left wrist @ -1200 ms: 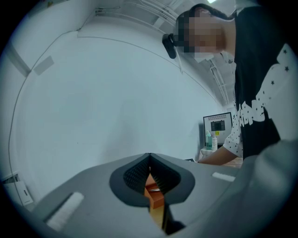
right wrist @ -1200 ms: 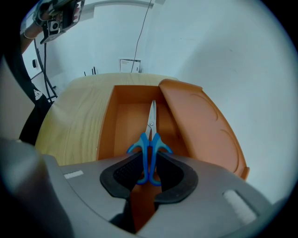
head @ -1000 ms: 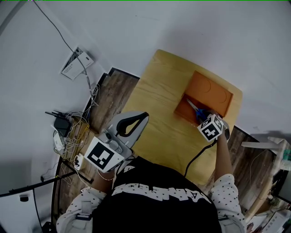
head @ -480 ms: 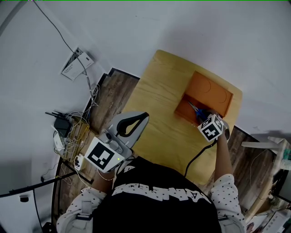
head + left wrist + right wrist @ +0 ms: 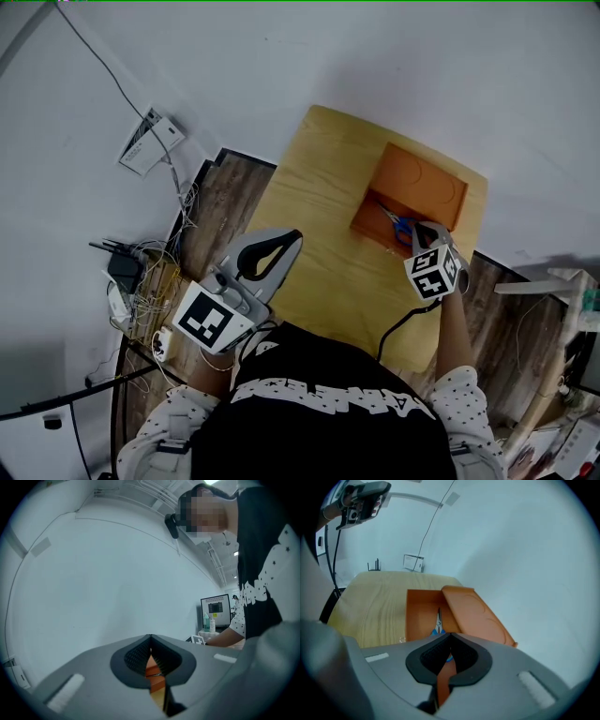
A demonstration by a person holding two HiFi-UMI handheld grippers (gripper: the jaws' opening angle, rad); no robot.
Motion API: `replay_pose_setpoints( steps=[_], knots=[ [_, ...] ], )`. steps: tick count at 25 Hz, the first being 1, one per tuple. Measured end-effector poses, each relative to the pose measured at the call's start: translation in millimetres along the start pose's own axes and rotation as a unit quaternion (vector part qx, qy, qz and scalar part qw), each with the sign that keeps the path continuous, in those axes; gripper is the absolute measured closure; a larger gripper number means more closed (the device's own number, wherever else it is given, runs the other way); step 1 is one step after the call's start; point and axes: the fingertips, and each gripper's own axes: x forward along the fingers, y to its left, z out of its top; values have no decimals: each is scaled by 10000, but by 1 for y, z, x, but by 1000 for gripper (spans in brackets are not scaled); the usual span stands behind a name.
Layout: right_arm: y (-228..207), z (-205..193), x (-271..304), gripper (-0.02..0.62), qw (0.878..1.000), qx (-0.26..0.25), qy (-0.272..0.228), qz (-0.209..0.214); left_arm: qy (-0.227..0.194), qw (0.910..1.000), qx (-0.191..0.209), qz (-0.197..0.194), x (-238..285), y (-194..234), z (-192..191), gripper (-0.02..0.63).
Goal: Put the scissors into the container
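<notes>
Scissors (image 5: 438, 622) in container (image 5: 417, 616), right gripper view

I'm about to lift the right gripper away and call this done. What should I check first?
1. Scissors inside the container: ok.
2. Right gripper let go: ok, its jaws are closing shut with nothing between them.
3. Jaws clear of the scissors' handles: cannot tell, the handles lie just behind the jaw tips.
4. Lid open and out of the way: ok.
5. Left gripper idle: ok, jaws shut on nothing, away from the container.
</notes>
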Motion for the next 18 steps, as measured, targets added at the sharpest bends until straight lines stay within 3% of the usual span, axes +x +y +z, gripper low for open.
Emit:
replay_pose_setpoints(
  steps=[5,7,11,15,18],
  knots=[
    [-6,11,-50,581,9944,541,-613,-669,-452,9988,154,-127,1,-11,14,604],
    [-4,17,-76,581,9879,865,-945,-871,-421,9986,186,-271,3,-20,16,604],
    [6,26,-126,581,9684,1566,-1628,-1055,-159,9984,195,-516,3,-43,11,604],
    [13,29,-172,581,9451,2138,-2196,-1135,-344,9966,274,-702,2,-61,15,604],
    [17,22,-197,581,9358,2360,-2340,-1173,-488,9954,295,-775,-1,-72,19,604]
  ],
)
